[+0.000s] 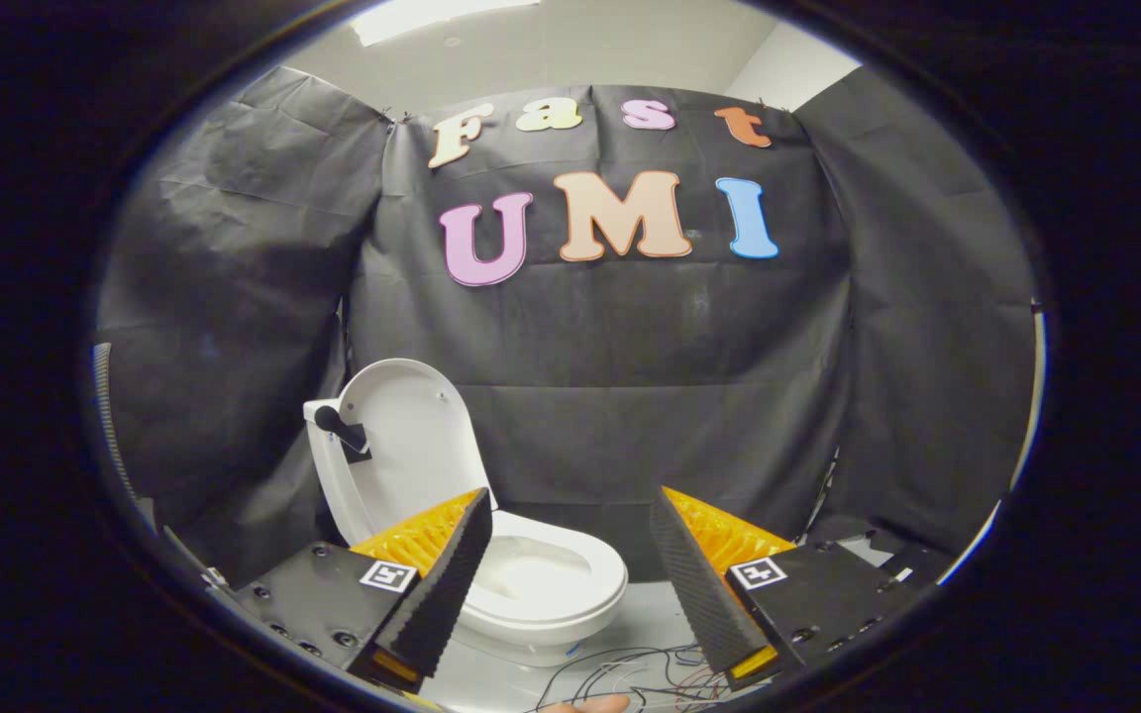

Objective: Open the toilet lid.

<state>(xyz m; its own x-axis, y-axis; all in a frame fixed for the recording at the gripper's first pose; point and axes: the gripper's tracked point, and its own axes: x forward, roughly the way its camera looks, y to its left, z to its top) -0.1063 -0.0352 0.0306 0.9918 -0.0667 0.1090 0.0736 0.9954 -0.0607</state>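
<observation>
Beyond the left finger stands the toilet [541, 579], and its lid [412, 446] is already up, leaning back toward the black cloth wall [650, 396]. The lid stands tall, top to bottom. The gripper [570, 525] is wide open and holds nothing. The lid sits ahead and to the left, well apart from both fingers. The job looks done, I think, though the hinge is hidden. Loose wires [630, 673] lie on the floor below.
</observation>
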